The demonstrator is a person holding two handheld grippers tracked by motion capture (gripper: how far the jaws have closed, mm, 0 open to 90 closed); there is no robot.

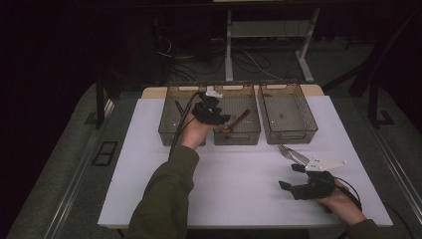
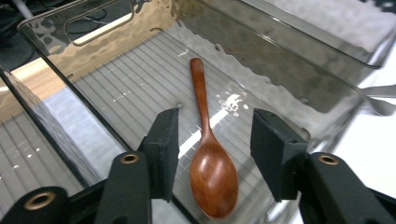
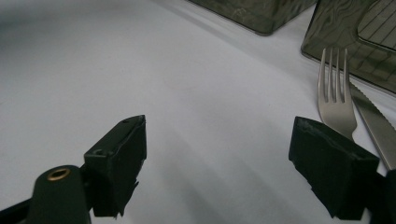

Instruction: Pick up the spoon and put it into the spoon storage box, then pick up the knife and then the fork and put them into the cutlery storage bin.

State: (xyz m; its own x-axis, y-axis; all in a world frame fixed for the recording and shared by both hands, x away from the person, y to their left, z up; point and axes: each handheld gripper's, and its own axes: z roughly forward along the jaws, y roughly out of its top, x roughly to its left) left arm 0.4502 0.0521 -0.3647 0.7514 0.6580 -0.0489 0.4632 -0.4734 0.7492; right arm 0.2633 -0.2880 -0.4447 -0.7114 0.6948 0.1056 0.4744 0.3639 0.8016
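At the near right of the white table (image 1: pixel 164 149), the right gripper (image 1: pixel 291 178) rests low in the person's right hand (image 1: pixel 343 201), its jaws standing wide apart with only bare tabletop between them. Just beyond it lie a metal fork (image 3: pixel 334 100) and a serrated knife (image 3: pixel 373 121), side by side on the table, near the front wall of the right-hand bin (image 1: pixel 288 134).

Farther off, three clear grey plastic bins stand in a row along the far edge. The left gripper (image 1: pixel 219 119), held in the left hand (image 1: pixel 194 133), hangs over the middle bin (image 1: pixel 238 138). Its jaws are parted and press on nothing. The wooden spoon (image 2: pixel 208 154) lies on the ribbed floor of that middle bin, bowl toward the near wall and handle pointing away, seen between the two pads (image 2: pixel 164 149) but apart from both. The left bin (image 1: pixel 166 127) sits just beside.
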